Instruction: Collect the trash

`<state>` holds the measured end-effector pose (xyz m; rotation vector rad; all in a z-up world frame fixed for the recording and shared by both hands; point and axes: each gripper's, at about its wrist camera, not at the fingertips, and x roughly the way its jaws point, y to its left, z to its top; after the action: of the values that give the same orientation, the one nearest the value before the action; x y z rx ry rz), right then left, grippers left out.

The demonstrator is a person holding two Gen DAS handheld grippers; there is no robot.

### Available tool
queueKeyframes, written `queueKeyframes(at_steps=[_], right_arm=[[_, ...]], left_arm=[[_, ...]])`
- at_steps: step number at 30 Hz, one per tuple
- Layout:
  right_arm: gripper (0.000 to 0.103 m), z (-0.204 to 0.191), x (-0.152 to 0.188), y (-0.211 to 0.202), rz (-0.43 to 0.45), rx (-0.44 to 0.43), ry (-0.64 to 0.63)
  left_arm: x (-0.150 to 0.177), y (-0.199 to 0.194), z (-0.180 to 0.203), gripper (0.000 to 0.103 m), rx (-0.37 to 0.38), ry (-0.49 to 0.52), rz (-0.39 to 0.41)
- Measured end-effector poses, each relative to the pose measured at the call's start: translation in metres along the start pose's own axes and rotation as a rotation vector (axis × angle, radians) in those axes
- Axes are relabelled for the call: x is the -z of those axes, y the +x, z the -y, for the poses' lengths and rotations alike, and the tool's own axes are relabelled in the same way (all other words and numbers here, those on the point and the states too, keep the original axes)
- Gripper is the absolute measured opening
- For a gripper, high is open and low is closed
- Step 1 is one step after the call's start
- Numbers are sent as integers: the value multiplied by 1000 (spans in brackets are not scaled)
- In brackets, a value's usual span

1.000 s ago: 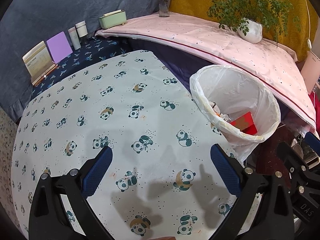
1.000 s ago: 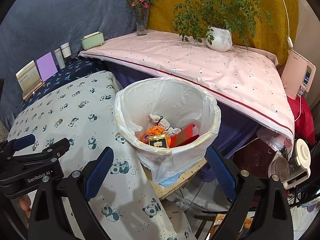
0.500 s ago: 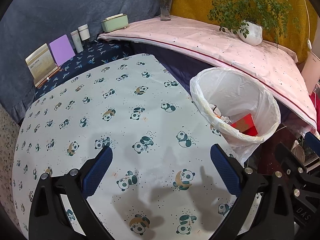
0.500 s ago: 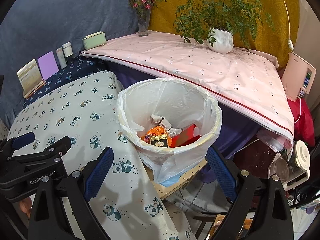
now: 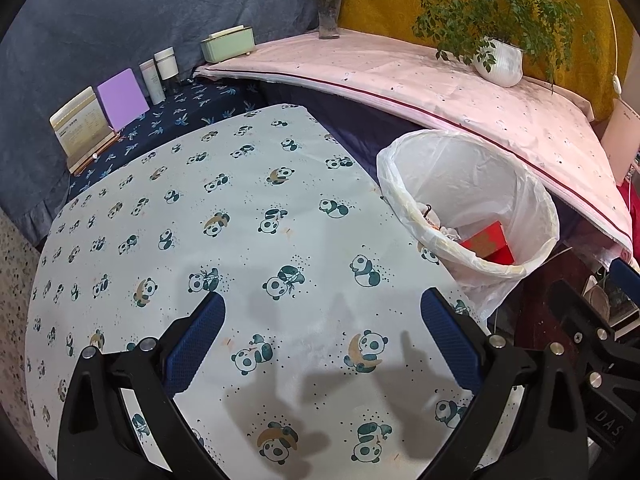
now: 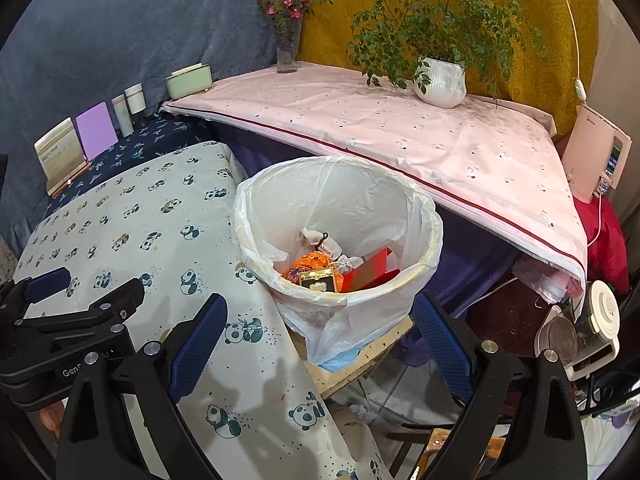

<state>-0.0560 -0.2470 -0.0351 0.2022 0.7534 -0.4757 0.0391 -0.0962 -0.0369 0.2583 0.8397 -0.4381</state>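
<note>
Your left tool (image 5: pixel 322 322) hangs over the panda-print desk (image 5: pixel 248 216), jaws spread wide, nothing between them. From this view the bin (image 5: pixel 468 204) beside the desk's right edge shows little beyond a red box (image 5: pixel 486 240). Your right tool (image 6: pixel 318 322), just as wide and empty, looks straight into the bin (image 6: pixel 336 220): there you also see orange trash (image 6: pixel 316 260), a white pouch (image 6: pixel 324 244) and a gold-edged packet (image 6: pixel 318 280).

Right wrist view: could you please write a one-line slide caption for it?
Open right gripper above a lined trash bin holding a red box, beside the panda-print tablecloth.
</note>
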Motion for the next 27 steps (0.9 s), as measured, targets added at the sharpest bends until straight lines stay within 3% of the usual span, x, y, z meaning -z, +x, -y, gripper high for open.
queueKeyframes(at_steps=[27], right_arm=[[91, 2, 3, 1, -5, -1, 1]], left_arm=[[5, 4, 0, 94, 1, 5, -9]])
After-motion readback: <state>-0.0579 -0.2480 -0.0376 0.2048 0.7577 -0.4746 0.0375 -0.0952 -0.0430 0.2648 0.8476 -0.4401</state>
